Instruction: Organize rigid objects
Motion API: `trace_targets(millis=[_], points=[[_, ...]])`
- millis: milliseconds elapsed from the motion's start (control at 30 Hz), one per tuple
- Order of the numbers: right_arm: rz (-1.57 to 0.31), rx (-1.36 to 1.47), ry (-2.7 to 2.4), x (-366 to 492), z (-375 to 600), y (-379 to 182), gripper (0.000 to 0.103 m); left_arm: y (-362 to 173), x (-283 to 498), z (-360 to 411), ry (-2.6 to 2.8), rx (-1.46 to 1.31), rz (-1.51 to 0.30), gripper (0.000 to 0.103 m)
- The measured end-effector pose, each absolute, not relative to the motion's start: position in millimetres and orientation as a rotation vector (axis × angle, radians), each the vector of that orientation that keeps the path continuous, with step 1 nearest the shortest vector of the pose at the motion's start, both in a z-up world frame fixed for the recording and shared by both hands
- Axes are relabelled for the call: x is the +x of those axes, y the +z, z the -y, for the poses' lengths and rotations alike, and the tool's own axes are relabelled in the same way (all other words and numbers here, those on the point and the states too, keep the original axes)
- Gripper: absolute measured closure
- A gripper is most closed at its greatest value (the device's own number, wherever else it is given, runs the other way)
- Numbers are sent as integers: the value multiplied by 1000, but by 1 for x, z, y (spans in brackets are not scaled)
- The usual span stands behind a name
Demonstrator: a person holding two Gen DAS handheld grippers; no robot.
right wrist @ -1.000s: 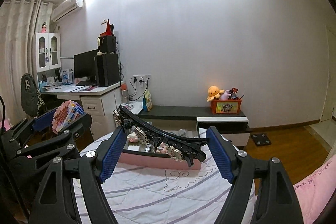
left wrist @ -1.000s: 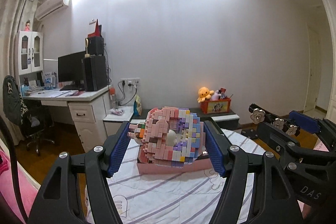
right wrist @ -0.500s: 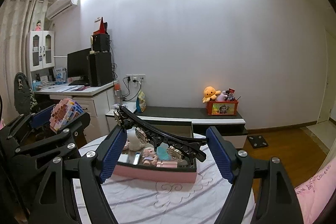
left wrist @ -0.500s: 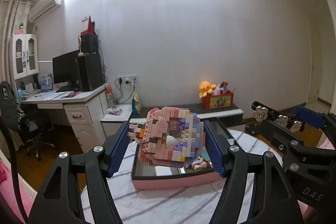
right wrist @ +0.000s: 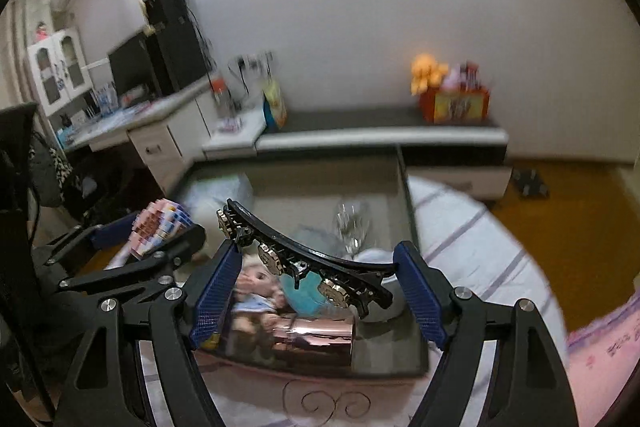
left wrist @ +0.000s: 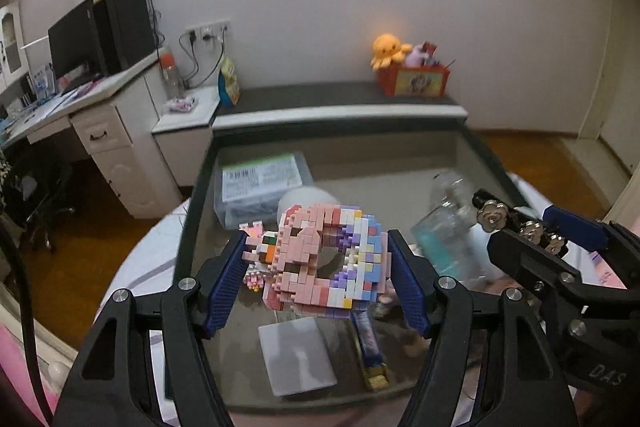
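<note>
My left gripper (left wrist: 316, 281) clamps the light, crumbly brick-built donut (left wrist: 326, 263) by its flanks, while my right gripper (right wrist: 316, 289) clamps the stiff, slippery black hair clip (right wrist: 304, 255) at its three and nine o'clock ends.

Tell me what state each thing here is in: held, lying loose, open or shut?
left gripper: shut on the block model.
block model: held above the storage box.
right gripper: shut on the hair clip.
hair clip: held crosswise above the box.
storage box: open, lidless, already holding items.
grey card: lying flat inside.
clear lidded case: shut, lying inside.
rose-gold cylinder: lying on its side.
</note>
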State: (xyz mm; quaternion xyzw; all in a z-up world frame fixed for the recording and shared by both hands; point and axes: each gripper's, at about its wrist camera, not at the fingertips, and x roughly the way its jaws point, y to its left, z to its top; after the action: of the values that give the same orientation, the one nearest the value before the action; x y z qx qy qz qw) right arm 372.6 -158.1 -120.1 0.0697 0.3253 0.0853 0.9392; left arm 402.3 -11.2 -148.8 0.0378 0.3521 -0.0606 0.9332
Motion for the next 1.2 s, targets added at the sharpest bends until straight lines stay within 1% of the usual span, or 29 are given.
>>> trace_targets(millis=[67,100,133,167,200,267,400,567,833,1067,1200], points=[[-706,154,179,382,160,-134,23,-154,405,10,-127,73,-733,33],[-725,159,176,384,161,-140,20,-155,405,10,-130,64,-737,28],[-735,167,172,386,162,-144,20,-155,406,9,-126,58,-742,24],[-732,171,167,385,162,-145,19,-155,405,7,-120,50,-746,16],[-722,174,163,382,164,-144,17,-152,403,2,-129,41,-741,14],[-707,187,171,376,166,-140,14,-145,392,-2,-138,18,-710,13],[-667,165,195,351,164,-121,14,-123,355,-9,-138,3,-644,9],[-546,106,194,296,156,-88,14,-88,284,-14,-121,36,-528,7],[-377,17,153,184,141,-41,14,-45,176,-26,-78,52,-376,6],[-295,1,143,110,136,-24,14,-22,96,-34,-45,49,-269,6],[-259,-4,138,78,134,-15,14,-15,68,-35,-37,53,-233,6]])
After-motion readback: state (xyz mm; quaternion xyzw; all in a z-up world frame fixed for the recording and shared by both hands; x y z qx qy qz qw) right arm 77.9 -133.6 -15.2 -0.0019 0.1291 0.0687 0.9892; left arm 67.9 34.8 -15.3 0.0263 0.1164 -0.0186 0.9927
